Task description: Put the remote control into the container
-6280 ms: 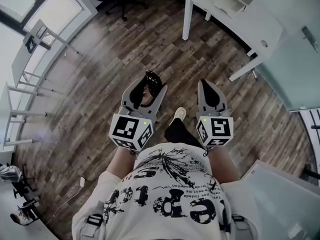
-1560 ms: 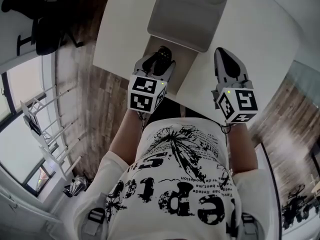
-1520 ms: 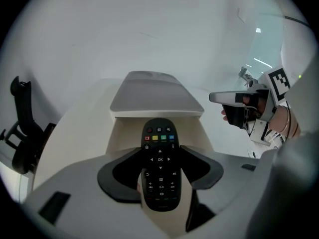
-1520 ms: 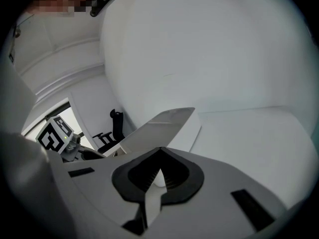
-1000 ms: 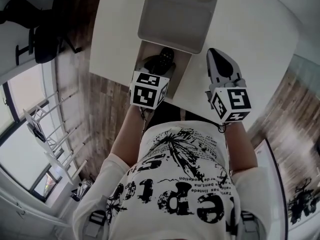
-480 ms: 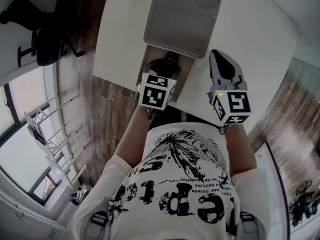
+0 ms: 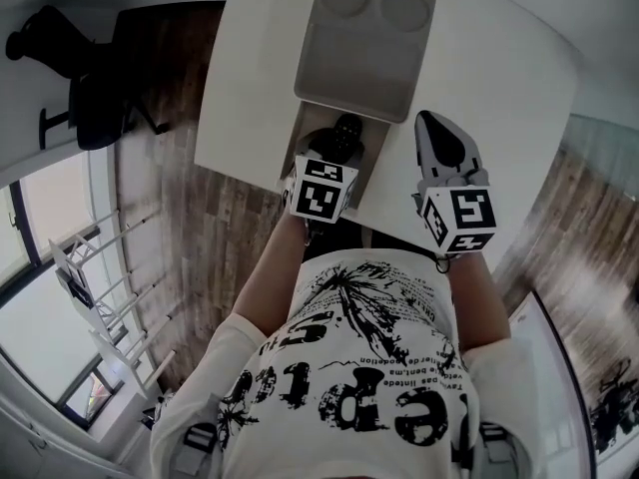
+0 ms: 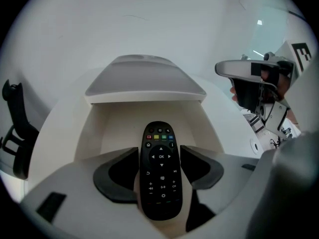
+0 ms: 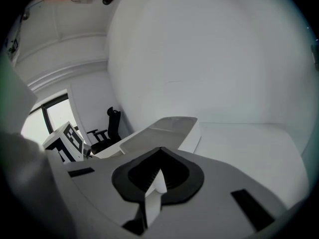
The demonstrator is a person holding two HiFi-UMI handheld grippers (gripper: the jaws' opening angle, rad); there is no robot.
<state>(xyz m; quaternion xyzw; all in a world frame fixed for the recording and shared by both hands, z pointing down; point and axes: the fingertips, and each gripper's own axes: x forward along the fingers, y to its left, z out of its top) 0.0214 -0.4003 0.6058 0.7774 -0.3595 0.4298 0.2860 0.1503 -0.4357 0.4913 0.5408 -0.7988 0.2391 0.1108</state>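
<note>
A black remote control (image 8: 160, 168) with coloured buttons lies lengthwise between the jaws of my left gripper (image 8: 159, 164), which is shut on it. In the head view the remote control (image 7: 342, 134) sticks out ahead of the left gripper (image 7: 329, 153), over the open near compartment of the white container (image 7: 361, 46). The container (image 8: 144, 83) has a raised grey tray part with two round recesses at its far end. My right gripper (image 7: 442, 148) hovers over the white table to the right of the container; its jaws are shut with nothing between them (image 9: 158, 169).
The white table (image 7: 499, 78) carries the container near its front edge. A black office chair (image 7: 85, 78) stands on the wood floor to the left. White railings and a window lie at the lower left. My torso in a printed shirt fills the bottom.
I went from standing over the floor to the table. In the last second the left gripper with the remote has moved slightly right and forward at the container's near compartment. The right gripper has barely moved.
</note>
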